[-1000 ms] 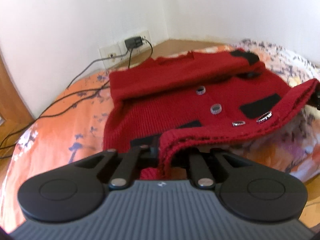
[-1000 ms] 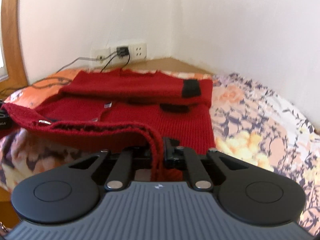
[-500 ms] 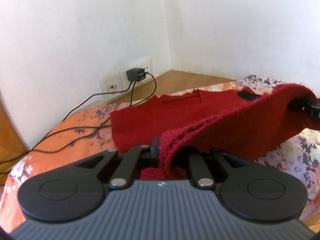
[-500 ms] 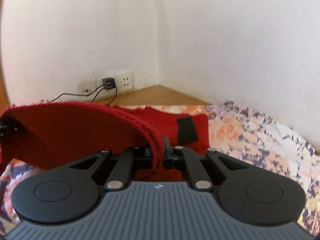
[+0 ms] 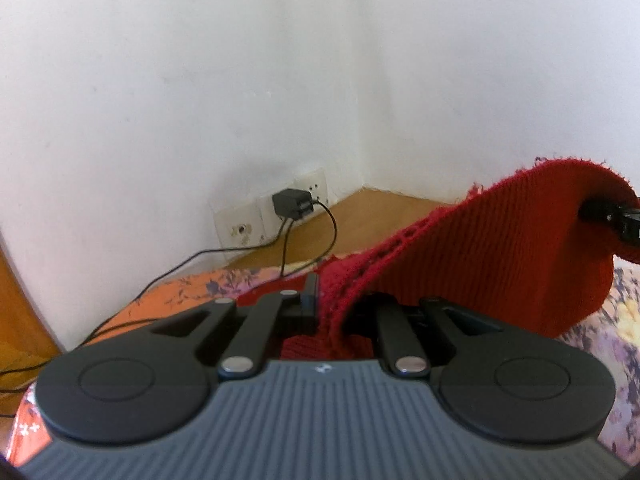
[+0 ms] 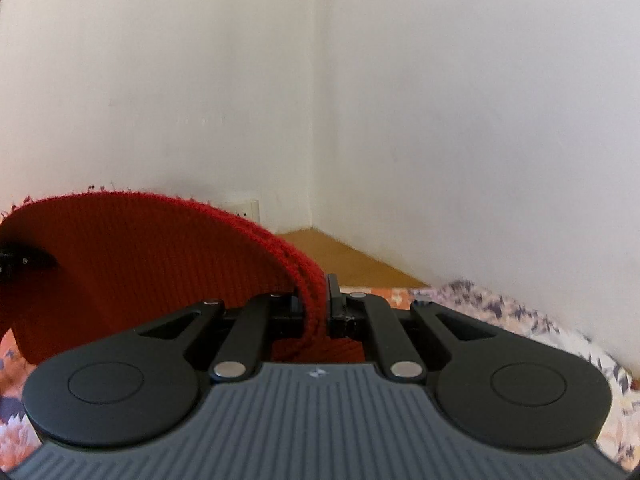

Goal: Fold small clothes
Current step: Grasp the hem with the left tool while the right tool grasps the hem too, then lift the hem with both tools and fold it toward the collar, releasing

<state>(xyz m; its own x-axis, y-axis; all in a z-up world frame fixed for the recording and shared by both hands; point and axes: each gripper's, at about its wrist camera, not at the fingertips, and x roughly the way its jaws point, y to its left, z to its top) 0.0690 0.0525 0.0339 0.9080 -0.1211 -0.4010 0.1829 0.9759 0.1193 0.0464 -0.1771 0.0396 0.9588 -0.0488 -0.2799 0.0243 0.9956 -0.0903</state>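
A small red knitted cardigan [image 5: 520, 248] hangs lifted between my two grippers, its edge stretched in an arc above the bed. My left gripper [image 5: 326, 300] is shut on one end of that edge. The other gripper's black tip [image 5: 612, 220] shows at the far right of the left wrist view, pinching the other end. In the right wrist view the red cardigan [image 6: 140, 256] fills the left side and my right gripper [image 6: 318, 300] is shut on its ribbed border. The garment's front, buttons and lower part are hidden behind the raised knit.
A floral orange and white bedspread [image 5: 616, 344] lies under the garment. White walls meet in a corner ahead. A black charger [image 5: 290, 206] sits in a wall socket, its cables trailing over the bedspread's left side. A strip of wooden floor [image 6: 348, 258] runs along the wall.
Both grippers have risen and tilted up, lifting the cardigan's near edge off the bed. The buttons and flat front that showed a second ago are now hidden behind the raised knit.
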